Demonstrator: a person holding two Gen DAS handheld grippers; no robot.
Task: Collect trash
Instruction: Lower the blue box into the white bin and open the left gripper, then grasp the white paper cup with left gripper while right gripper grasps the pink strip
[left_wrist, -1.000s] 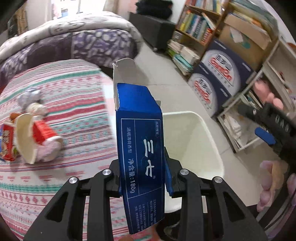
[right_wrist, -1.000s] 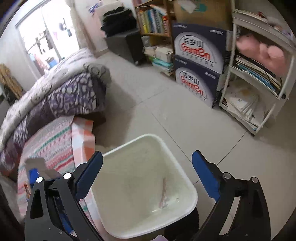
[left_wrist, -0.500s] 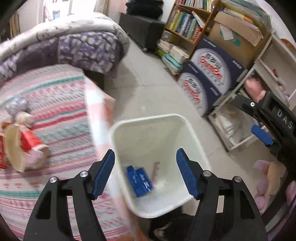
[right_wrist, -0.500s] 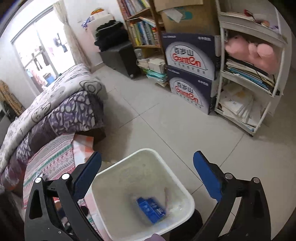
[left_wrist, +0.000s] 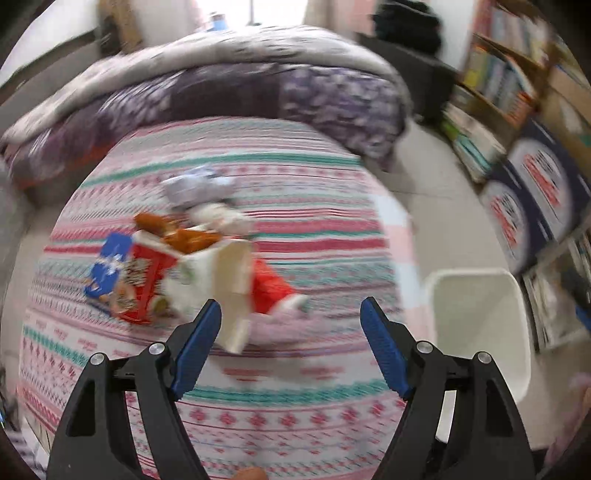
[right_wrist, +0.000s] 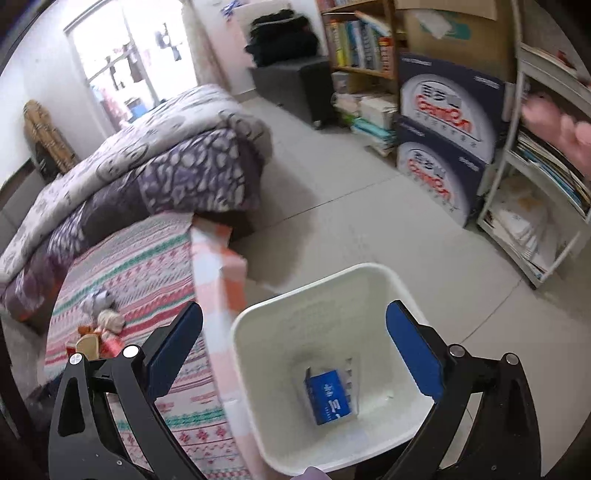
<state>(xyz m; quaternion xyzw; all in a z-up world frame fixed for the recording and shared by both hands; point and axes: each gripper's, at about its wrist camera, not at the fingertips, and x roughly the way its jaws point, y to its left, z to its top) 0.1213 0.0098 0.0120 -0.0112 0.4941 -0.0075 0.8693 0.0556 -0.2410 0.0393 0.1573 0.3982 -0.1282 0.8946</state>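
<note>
The blue box sits at the bottom of the white bin, which is parked right against the bed's edge so drops are short. Left gripper is empty, jaws opening wide over the trash pile on the striped blanket. Right gripper hangs wide open and empty above the bin. Plenty of bare floor on the far side.

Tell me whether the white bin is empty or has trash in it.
Not empty. The right wrist view shows a blue box lying on the bottom of the white bin.
</note>
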